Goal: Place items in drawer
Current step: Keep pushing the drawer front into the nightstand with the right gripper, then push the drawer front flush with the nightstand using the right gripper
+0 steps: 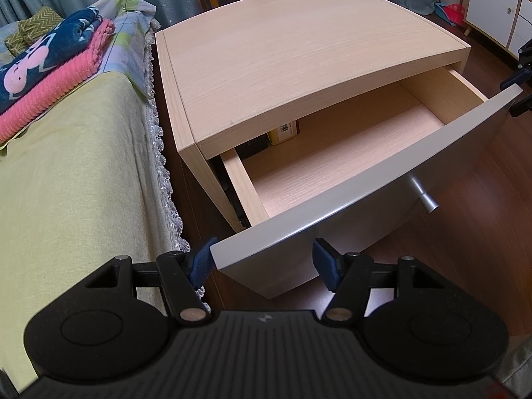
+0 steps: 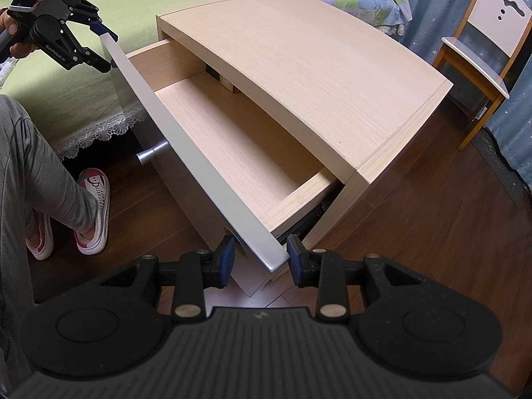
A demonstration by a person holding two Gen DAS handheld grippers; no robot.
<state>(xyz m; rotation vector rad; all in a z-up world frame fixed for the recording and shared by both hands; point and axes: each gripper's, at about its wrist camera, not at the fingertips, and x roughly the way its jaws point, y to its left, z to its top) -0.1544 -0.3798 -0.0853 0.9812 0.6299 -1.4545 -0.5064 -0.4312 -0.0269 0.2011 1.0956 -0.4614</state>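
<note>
The light-wood nightstand (image 1: 299,50) has its top drawer (image 1: 332,163) pulled out, and the drawer floor is bare at the front. At the back of the drawer sit a yellow box (image 1: 286,131) and a dark object (image 1: 254,148). My left gripper (image 1: 262,261) is open and straddles the left end of the grey drawer front (image 1: 332,212). It also shows as the left gripper (image 2: 101,48) in the right wrist view. My right gripper (image 2: 261,257) is open more narrowly and straddles the front's right end (image 2: 276,259). A folded pink towel (image 1: 50,89) and a navy blanket (image 1: 43,53) lie on the bed.
The bed with a green cover (image 1: 66,183) stands close along the nightstand's left side. A person's grey-trousered leg (image 2: 30,166) and slippers (image 2: 91,212) are in front of the drawer. A wooden chair (image 2: 482,50) and a white cabinet (image 1: 498,10) stand behind, on dark wood floor (image 2: 415,232).
</note>
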